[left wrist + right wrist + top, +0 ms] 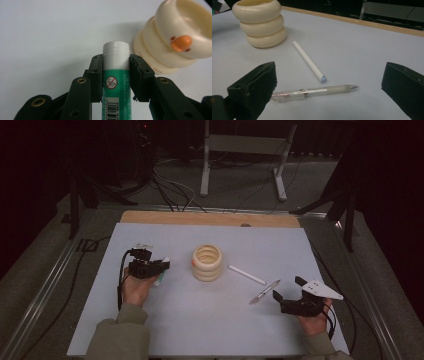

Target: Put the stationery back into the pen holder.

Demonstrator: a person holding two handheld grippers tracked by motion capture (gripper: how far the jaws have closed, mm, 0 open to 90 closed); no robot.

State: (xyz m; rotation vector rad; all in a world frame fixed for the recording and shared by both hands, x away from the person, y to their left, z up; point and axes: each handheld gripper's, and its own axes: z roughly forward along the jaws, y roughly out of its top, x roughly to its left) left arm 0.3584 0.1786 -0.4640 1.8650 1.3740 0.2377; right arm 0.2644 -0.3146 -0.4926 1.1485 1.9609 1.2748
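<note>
Gripping glue stick [116, 82], left claw [116, 72]

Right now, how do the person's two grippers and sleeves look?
Both the left gripper and the right gripper are black, with brass-coloured rivets along the jaw links. A grey three-cornered plate tops the right one. Black cables trail from each. The sleeves are olive-green.

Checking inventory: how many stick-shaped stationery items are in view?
3: a glue stick clamped in the left gripper; a white stick and a clear pen lying before the cream holder.
</note>
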